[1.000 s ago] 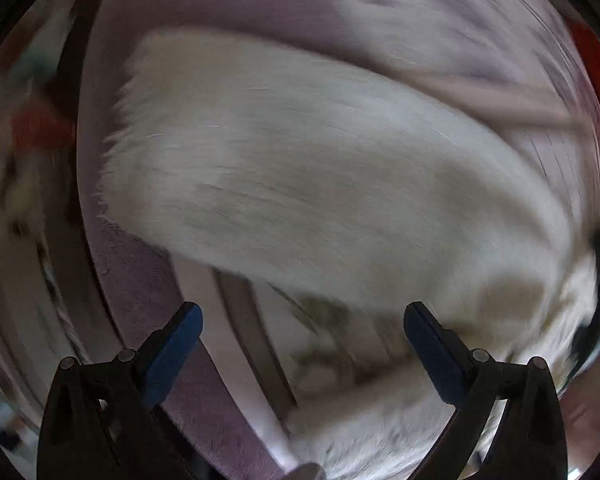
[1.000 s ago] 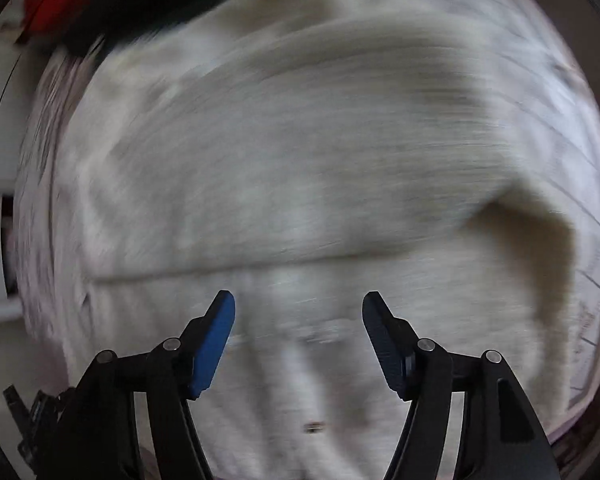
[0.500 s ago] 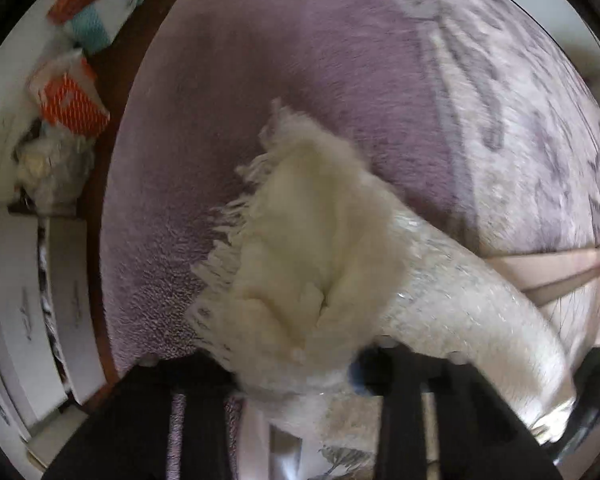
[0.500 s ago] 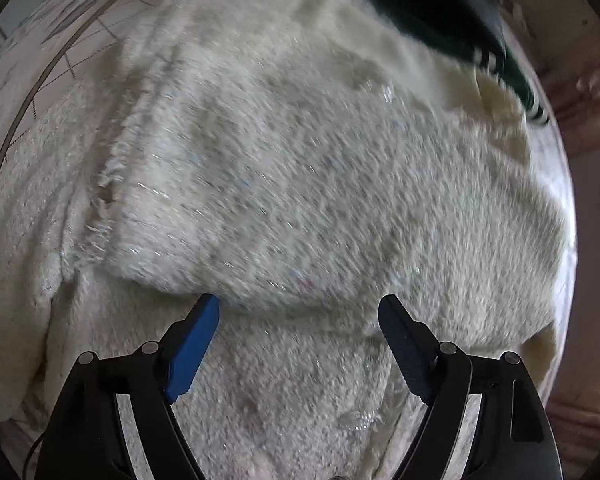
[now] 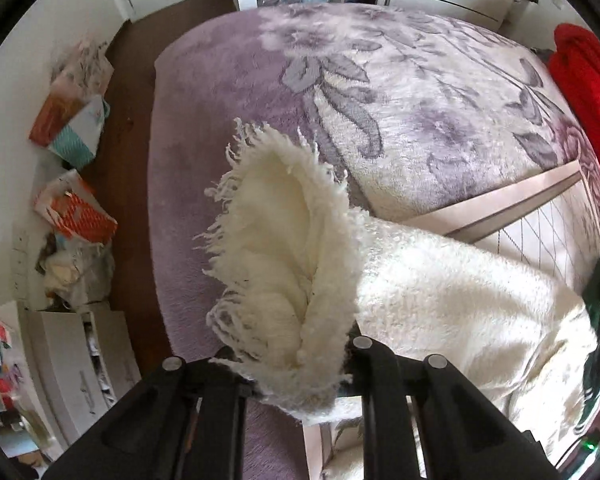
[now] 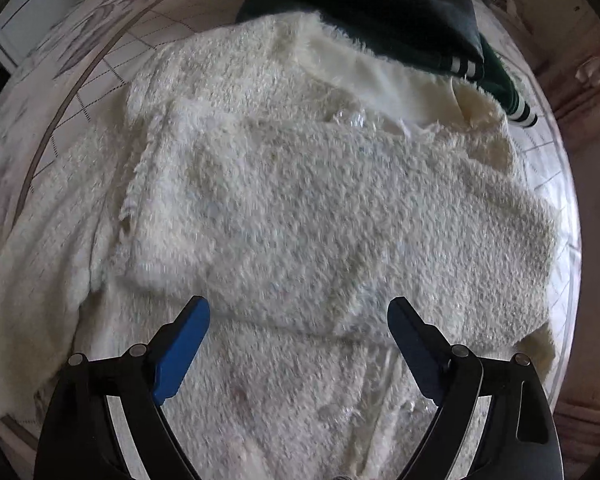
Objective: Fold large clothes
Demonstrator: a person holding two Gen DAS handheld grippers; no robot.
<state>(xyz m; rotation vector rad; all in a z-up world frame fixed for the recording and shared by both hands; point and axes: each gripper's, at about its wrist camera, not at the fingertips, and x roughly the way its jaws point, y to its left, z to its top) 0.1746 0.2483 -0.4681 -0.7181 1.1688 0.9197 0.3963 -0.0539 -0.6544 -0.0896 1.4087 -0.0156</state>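
A fluffy cream-white fringed garment (image 6: 320,208) lies spread on the bed, partly folded over itself. In the left wrist view my left gripper (image 5: 300,360) is shut on a fringed corner of the garment (image 5: 284,248) and holds it up above the purple bedspread; the rest (image 5: 460,300) trails to the right. The cloth hides the fingertips. In the right wrist view my right gripper (image 6: 298,344) is open and empty, just above the garment's near part, with its blue pads (image 6: 184,344) apart.
The bed has a purple floral cover (image 5: 380,80). A red cloth (image 5: 584,92) lies at its right edge. A dark green garment with white stripes (image 6: 400,12) lies beyond the cream one. Bags (image 5: 76,208) and white drawers (image 5: 80,360) stand on the floor at left.
My left gripper went from open to shut on the fringed corner and lifted it. My right gripper stayed open above the garment and the view steadied.
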